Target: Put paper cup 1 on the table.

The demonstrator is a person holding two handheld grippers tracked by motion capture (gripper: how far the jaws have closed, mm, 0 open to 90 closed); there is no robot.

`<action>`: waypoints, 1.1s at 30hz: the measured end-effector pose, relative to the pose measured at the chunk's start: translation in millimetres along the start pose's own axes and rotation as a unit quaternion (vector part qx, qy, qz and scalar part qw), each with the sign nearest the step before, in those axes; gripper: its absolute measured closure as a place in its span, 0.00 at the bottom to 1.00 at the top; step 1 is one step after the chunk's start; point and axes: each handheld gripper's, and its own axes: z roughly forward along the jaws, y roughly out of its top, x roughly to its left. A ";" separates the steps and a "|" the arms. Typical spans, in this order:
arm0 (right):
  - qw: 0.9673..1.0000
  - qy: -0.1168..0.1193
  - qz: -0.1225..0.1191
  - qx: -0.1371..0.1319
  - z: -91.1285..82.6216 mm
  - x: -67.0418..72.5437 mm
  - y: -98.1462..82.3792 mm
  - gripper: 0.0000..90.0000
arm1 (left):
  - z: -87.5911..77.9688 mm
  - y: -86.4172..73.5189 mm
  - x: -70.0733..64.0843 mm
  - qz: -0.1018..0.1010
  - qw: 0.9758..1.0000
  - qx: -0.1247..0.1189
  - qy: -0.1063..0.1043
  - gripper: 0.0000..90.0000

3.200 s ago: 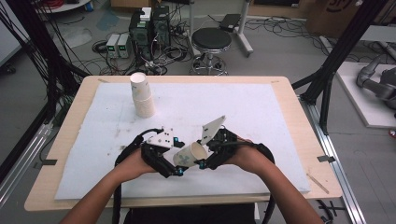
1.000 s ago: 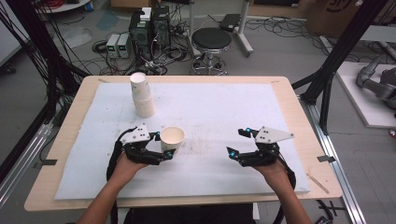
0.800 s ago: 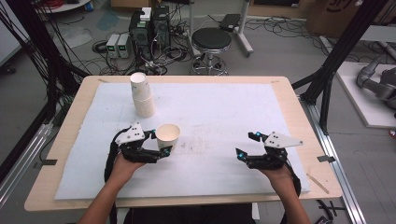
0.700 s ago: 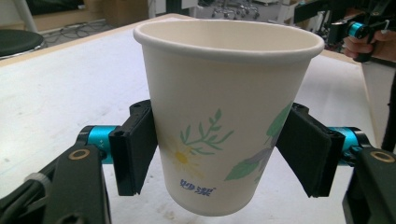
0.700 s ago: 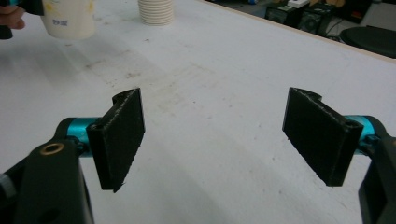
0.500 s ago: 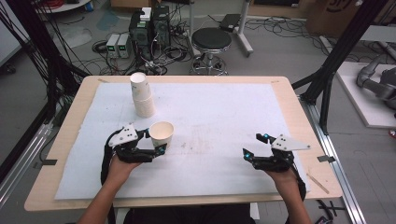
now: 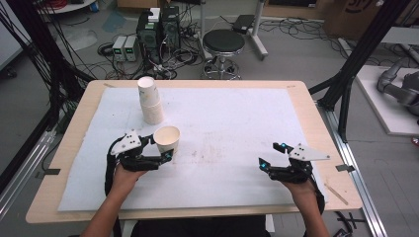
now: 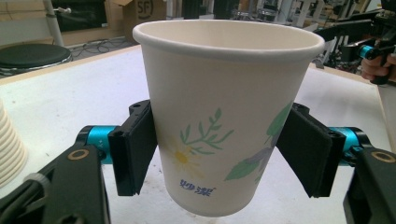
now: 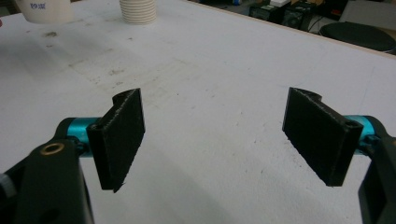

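Note:
A white paper cup (image 7: 166, 139) with a flower print (image 8: 219, 107) stands upright at the left of the white mat (image 7: 237, 118). My left gripper (image 7: 159, 149) is shut on it, and both black pads (image 8: 135, 149) press its lower sides. I cannot tell whether its base rests on the mat. My right gripper (image 7: 269, 155) hovers low over the mat at the right front. Its jaws (image 9: 212, 140) stand wide open with nothing between them. In the right gripper view the held cup (image 9: 44, 11) shows far off at the top left.
A stack of nested paper cups (image 7: 150, 101) stands on the mat just behind the held cup, and I also see the stack (image 9: 137, 10) from the right gripper. The wooden table edge (image 7: 197, 212) runs along the front. A stool (image 7: 224, 44) and computer boxes sit on the floor beyond.
Both grippers met at the cup mid-table 3.2 s ago. Since then the left one has carried it left, toward the stack. The right one has drawn away empty to the right front.

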 end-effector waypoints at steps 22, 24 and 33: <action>1.000 0.001 0.000 -0.006 -0.7 0.7 -0.7 0.24 | -53.3 -9.9 40.0 -0.017 0.992 -0.009 0.123 0.34; 1.000 0.000 -0.002 -0.008 -1.3 0.6 -0.5 0.24 | -59.8 -11.9 44.7 -0.022 0.990 -0.008 0.140 0.34; 1.000 0.003 0.000 -0.007 -0.5 0.5 -1.3 0.24 | -75.7 -27.9 62.9 -0.037 0.977 0.020 0.209 0.33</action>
